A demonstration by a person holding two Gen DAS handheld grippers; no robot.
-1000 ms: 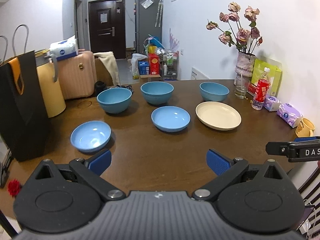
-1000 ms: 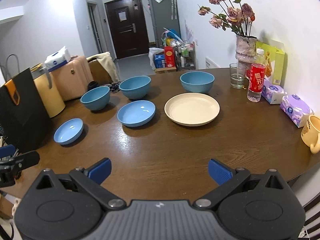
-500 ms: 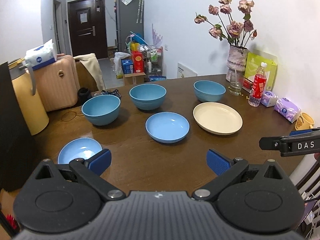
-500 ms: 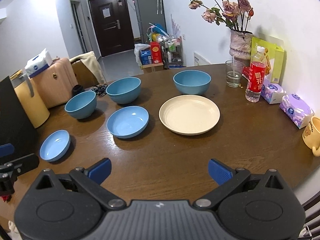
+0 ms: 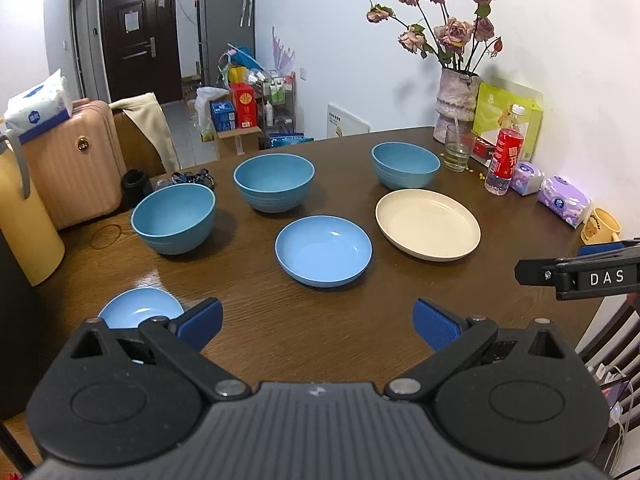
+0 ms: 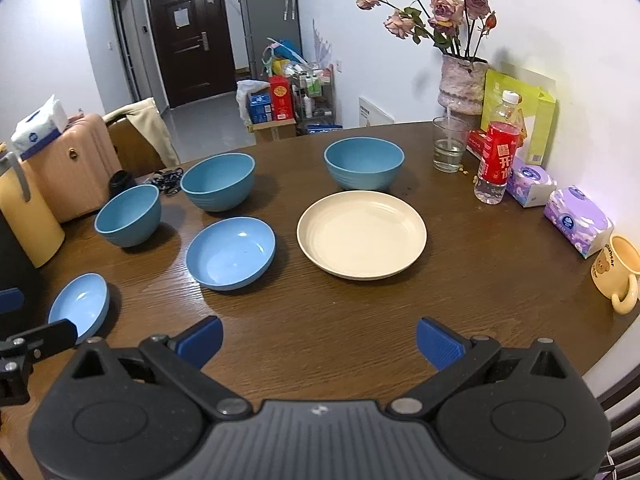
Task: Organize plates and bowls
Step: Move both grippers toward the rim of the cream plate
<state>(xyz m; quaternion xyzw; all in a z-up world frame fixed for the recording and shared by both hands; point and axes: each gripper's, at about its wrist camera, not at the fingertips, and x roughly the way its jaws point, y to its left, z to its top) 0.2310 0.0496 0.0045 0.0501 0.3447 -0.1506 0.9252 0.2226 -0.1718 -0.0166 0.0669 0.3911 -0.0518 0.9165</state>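
Left gripper (image 5: 318, 320): jaws are spread wide and hold nothing; it hangs over the near edge of the bench (image 5: 304, 332).
Right gripper (image 6: 319, 340): jaws also wide apart and empty, low in the centre of its frame.
Small blue dish (image 5: 138, 312): lower left of the left view, just beside the left jaw, partly hidden behind it.
Shallow blue bowl (image 5: 323, 249): centre of the left view, straight ahead of the left jaws; in the right view it lies left of centre.
Cream plate (image 6: 362, 234): centre of the right view, straight ahead of the right jaws; round, so no long axis to line up with.
Deep blue bowls: three stand apart in the back row, one at left (image 5: 174, 218), one in the middle (image 5: 274, 182), one at right (image 5: 405, 164) behind the plate.
Progress: nothing is stacked yet, I think the work is only at its start.
Key relation: the left gripper is nearer to the blue pieces and the right one to the plate, so each side probably takes what lies in front of it.
Risk: a glass (image 6: 450, 148) and a bottle (image 6: 498, 152) stand at the right side, near the plate.
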